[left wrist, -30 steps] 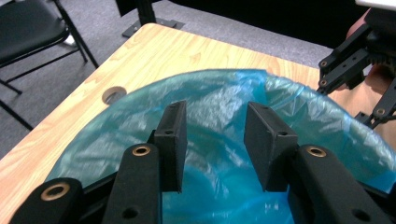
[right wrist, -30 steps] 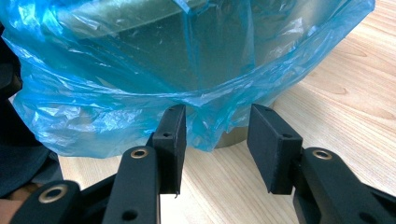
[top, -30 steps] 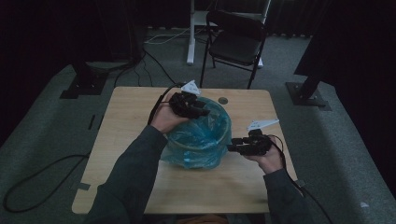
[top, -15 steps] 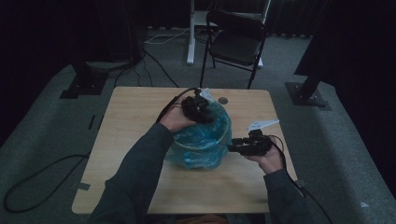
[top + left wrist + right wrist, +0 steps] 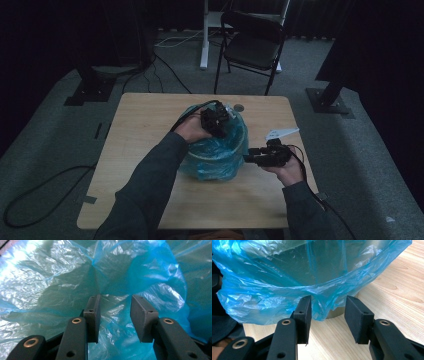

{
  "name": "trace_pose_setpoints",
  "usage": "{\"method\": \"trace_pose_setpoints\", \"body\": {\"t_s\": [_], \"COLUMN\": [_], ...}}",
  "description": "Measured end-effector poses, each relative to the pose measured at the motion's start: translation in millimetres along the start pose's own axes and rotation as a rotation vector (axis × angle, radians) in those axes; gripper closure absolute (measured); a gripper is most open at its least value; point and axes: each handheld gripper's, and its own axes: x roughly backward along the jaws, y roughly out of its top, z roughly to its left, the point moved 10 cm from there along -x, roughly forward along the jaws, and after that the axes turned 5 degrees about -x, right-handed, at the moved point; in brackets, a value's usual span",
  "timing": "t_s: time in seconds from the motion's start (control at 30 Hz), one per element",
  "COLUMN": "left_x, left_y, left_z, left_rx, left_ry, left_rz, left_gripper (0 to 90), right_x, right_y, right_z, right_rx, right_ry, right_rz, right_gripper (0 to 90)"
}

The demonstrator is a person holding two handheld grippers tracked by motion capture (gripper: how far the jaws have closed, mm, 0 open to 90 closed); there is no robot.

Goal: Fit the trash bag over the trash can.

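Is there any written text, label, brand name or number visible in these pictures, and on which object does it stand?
No readable text anywhere.
Blue plastic bag: plain, no print.
Bin under the bag: plain wall, no label.
Left claw and right claw: no markings on the black jaws.
White paper piece on the table: too small to tell.

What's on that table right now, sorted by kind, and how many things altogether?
Blue plastic bags: 1
Bins wrapped by the bag, metal wall seen in the right gripper view: 1
Handheld grippers, left and right: 2
Small round discs near the far edge: 1
Total: 5
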Motion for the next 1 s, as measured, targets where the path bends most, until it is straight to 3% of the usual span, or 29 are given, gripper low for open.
{"method": "trace_pose_setpoints", "body": {"t_s": [0.27,0.5,0.53,0.57,0.6,0.63,0.67,0.7,0.73,0.77,0.8,0.83,0.87,0.97,1.0], "left_x": [-8.0,-1.6,5.4,5.4,14.4,14.4,26.3,26.3,39.7,39.7,53.1,53.1,67.7,77.4,89.3], "left_y": [-4.8,-1.4,2.6,2.6,5.9,5.9,9.0,9.0,10.5,10.5,9.0,9.0,5.8,0.6,-8.2], "left_z": [-4.0,-0.5,2.2,2.2,3.7,3.7,7.2,7.2,11.7,11.7,17.8,17.8,23.3,27.2,31.8], "left_rx": [-0.03,-0.024,-0.014,-0.014,0.005,0.005,0.031,0.031,0.064,0.064,0.088,0.088,0.126,0.156,0.19], "left_ry": [-0.012,0.022,0.038,0.038,0.047,0.047,0.056,0.056,0.076,0.076,0.108,0.108,0.14,0.165,0.212], "left_rz": [0.068,0.034,-0.012,-0.012,-0.058,-0.058,-0.119,-0.119,-0.181,-0.181,-0.227,-0.227,-0.29,-0.326,-0.373], "left_gripper": [59.1,58.9,58.9,58.7,58.4,58.2,58.2,58.2,58.1,58.0,57.7,57.7,57.6,56.6,55.1], "right_x": [0.1,1.0,1.9,1.9,3.0,3.0,3.7,3.7,4.3,4.5,5.1,5.1,6.4,7.8,9.6], "right_y": [0.5,0.8,1.0,1.0,1.0,1.0,1.2,1.2,1.2,1.2,1.5,1.5,2.4,3.3,4.6], "right_z": [-0.2,-0.2,0.2,0.2,0.0,0.0,-0.6,-0.6,-1.2,-1.4,-1.6,-1.6,-1.5,-1.6,-2.7], "right_rx": [0.0,0.0,0.003,0.003,0.001,0.001,0.003,0.003,0.003,0.002,0.002,0.002,0.002,0.004,0.006], "right_ry": [0.0,0.002,0.005,0.005,0.006,0.006,0.005,0.005,0.005,0.004,0.002,0.002,0.002,0.001,-0.004], "right_rz": [-0.001,-0.003,-0.006,-0.006,-0.008,-0.008,-0.012,-0.012,-0.015,-0.016,-0.018,-0.018,-0.024,-0.032,-0.041], "right_gripper": [56.4,56.1,55.8,55.8,55.6,55.6,55.1,55.1,55.0,54.7,54.5,54.5,53.8,53.1,52.0]}}
